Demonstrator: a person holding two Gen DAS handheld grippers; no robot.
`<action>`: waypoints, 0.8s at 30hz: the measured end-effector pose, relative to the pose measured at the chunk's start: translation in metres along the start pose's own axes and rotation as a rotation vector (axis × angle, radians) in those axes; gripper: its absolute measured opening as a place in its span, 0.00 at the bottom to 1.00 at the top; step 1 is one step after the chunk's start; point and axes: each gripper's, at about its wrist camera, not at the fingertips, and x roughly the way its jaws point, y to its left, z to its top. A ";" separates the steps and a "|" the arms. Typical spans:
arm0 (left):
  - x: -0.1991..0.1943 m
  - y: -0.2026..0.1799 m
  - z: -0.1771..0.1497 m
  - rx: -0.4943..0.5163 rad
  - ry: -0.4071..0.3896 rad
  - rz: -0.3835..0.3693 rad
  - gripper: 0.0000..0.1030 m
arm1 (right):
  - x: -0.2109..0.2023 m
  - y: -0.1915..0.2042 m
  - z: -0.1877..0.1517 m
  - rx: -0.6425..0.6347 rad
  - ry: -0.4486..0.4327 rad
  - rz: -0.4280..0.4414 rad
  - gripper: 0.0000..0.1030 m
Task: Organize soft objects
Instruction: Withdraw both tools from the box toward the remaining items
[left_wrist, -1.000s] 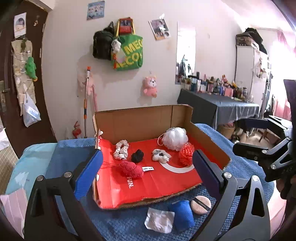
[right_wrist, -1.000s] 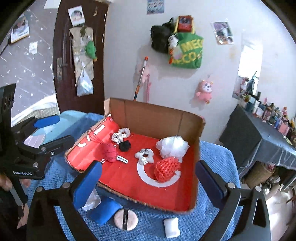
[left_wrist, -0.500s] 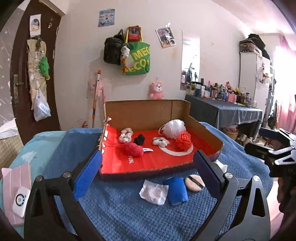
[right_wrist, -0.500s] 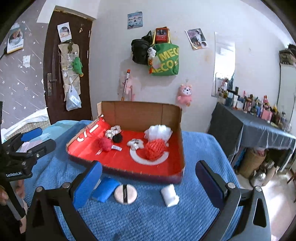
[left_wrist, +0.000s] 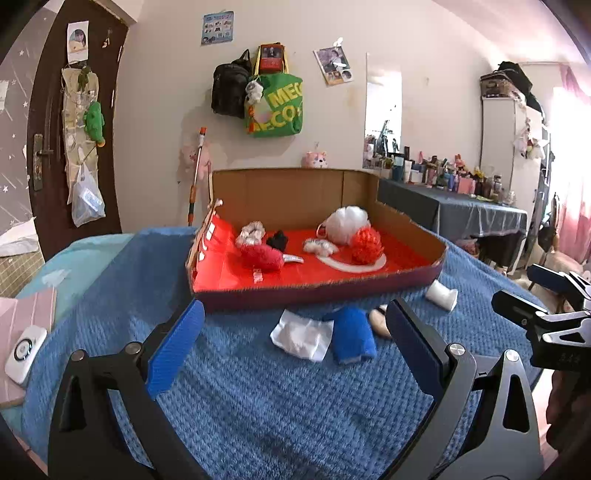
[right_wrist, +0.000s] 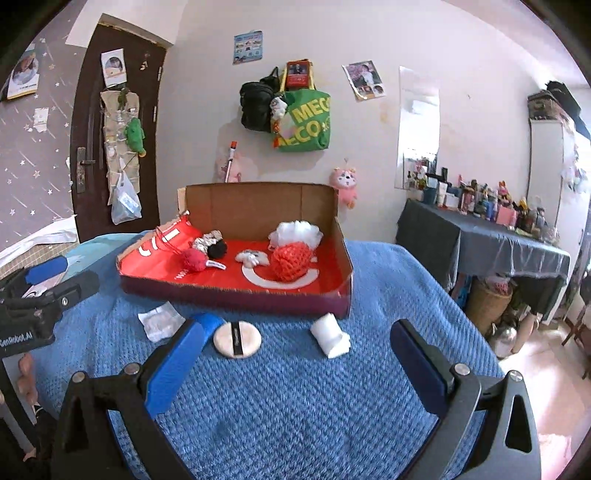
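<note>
Between picks, by the look of it: six soft things already in the cardboard box (right_wrist: 343, 254), among them a red mesh ball (right_wrist: 291, 261) and a white mesh ball (right_wrist: 298, 232), and four left on the blue blanket (right_wrist: 295, 387) in front of the box wall. Namely a white cloth (left_wrist: 301, 334), a blue roll (left_wrist: 352, 336), a round powder puff (right_wrist: 237, 339) and a small white roll (right_wrist: 330, 335).

Left gripper (left_wrist: 295, 350) low over the blanket, jaws wide apart and empty, lined up roughly with the white cloth and blue roll. Right gripper (right_wrist: 297, 363) likewise spread and empty, with the puff and white roll just ahead.

Probably calls next for a forward, downward reach onto one loose item, a gentle squeeze, then a lift over the front wall into the box.

Compared with a second ago: both cameras pulled back and lower, box seen more from the side, loose items now nearer the middle of each view; nothing in the box shifted.
</note>
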 end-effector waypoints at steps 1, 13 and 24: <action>0.001 0.000 -0.004 0.000 0.003 0.004 0.98 | 0.001 0.000 -0.003 0.007 0.004 0.000 1.00; 0.017 0.002 -0.040 -0.010 0.085 0.015 0.98 | 0.024 -0.003 -0.044 0.063 0.090 -0.008 1.00; 0.024 0.000 -0.048 -0.011 0.119 0.008 0.98 | 0.035 0.000 -0.055 0.067 0.123 -0.005 1.00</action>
